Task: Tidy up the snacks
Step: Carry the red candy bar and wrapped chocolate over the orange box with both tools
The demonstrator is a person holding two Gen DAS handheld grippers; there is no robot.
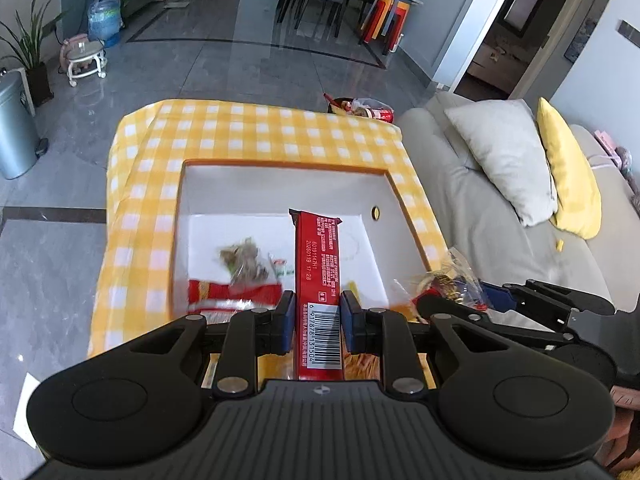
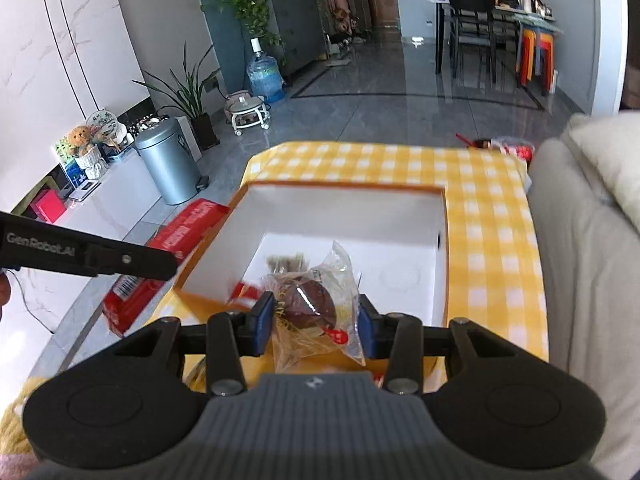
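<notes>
My left gripper (image 1: 317,322) is shut on a long red snack pack (image 1: 318,276) with a barcode, held lengthwise above the near edge of the open white box (image 1: 280,192). That same red pack (image 2: 160,256) shows at the left of the right wrist view, gripped by the other gripper's black arm. My right gripper (image 2: 315,322) is shut on a clear wrapper with a brown cake (image 2: 316,300) inside, over the white box (image 2: 344,212). A red-and-white packet (image 1: 224,294) and a clear bag of brownish pieces (image 1: 244,260) lie on the box floor.
The box sits on a table with a yellow checked cloth (image 1: 256,128). A grey sofa (image 1: 500,232) with a grey and a yellow cushion stands at the right. More snack packets (image 1: 366,108) lie past the table's far edge. A metal bin (image 2: 168,164) stands on the floor at the left.
</notes>
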